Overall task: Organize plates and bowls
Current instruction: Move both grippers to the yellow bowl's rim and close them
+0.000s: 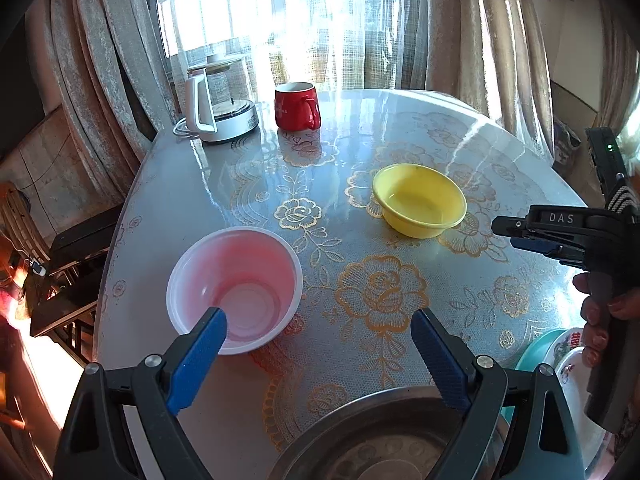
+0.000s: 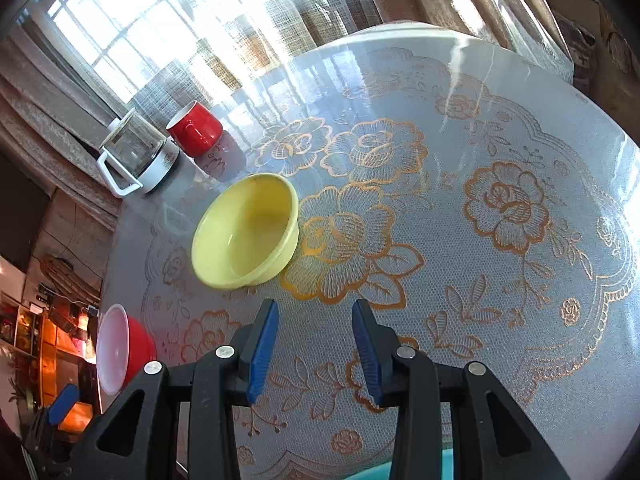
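Note:
A yellow bowl (image 1: 420, 200) (image 2: 244, 236) stands upright near the middle of the flowered table (image 1: 360, 152). A bowl that is red outside and white inside (image 1: 236, 288) (image 2: 120, 348) sits near the table's left edge. My left gripper (image 1: 319, 314) is open and holds nothing; its left fingertip (image 1: 216, 320) overlaps that bowl's near rim, and I cannot tell whether it touches. My right gripper (image 2: 316, 308) (image 1: 504, 226), held in a hand, hovers just short of the yellow bowl, jaws partly apart and empty.
A steel plate (image 1: 372, 440) lies under the left gripper. Teal and patterned white plates (image 1: 560, 360) are stacked at the near right edge. A red mug (image 1: 296, 106) and a glass kettle (image 1: 220, 100) stand at the back by the curtained window.

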`<state>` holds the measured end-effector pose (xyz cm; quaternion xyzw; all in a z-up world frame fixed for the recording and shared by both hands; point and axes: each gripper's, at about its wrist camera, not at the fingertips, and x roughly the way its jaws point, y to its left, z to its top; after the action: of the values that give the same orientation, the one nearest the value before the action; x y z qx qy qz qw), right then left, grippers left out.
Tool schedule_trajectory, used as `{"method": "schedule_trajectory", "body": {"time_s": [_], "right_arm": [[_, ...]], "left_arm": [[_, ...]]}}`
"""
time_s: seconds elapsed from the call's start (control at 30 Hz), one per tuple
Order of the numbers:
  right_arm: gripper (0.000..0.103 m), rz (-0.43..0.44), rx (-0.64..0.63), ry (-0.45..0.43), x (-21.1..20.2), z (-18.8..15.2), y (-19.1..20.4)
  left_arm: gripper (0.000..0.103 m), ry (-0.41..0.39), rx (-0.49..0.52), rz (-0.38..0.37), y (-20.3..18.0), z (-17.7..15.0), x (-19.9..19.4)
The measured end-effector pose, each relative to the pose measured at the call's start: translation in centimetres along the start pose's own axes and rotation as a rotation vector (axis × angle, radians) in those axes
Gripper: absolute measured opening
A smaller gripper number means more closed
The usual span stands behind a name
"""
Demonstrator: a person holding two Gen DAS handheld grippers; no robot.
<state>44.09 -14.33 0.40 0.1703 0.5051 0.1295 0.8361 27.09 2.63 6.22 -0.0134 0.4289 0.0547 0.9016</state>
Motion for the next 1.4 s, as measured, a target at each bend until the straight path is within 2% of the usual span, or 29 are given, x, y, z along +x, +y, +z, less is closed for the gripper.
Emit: {"method": "schedule_trajectory", "body": {"time_s": [0.13, 0.5, 0.6, 0.83, 1.13, 1.27, 1.4], "right_arm": [[0.041, 0.051, 0.053, 0.008, 1.5, 1.4, -0.3], [0.041, 0.026, 0.062, 0.046, 5.7, 4.2, 0.9], [0.041, 0.049, 0.074, 0.07, 6.9, 4.4, 0.6], [0.021, 0.093, 0.029, 0.094, 7.5, 3.7, 0.7], [0.02, 0.087, 0.011, 0.105, 7.2, 3.3, 0.2], [0.02, 0.085, -0.001, 0.107, 7.1, 3.2, 0.1], [0.02, 0.083, -0.005, 0.105, 7.0, 3.2, 0.0]], "left_arm": [[0.094, 0.001, 0.001, 0.012, -0.3, 0.7, 0.7], [0.094, 0.027, 0.012, 0.022, -1.4, 2.0, 2.3], [0.094, 0.03, 0.003, 0.018, -1.4, 2.5, 2.7], [0.094, 0.034, -0.037, 0.0, -1.7, 4.2, 4.2], [0.094, 0.013, -0.084, -0.076, -3.6, 7.2, 7.1], [0.094, 0.037, -0.089, -0.105, -4.7, 8.4, 9.3], [0.081, 0.093, -0.099, -0.123, -5.4, 8.9, 11.6]]}}
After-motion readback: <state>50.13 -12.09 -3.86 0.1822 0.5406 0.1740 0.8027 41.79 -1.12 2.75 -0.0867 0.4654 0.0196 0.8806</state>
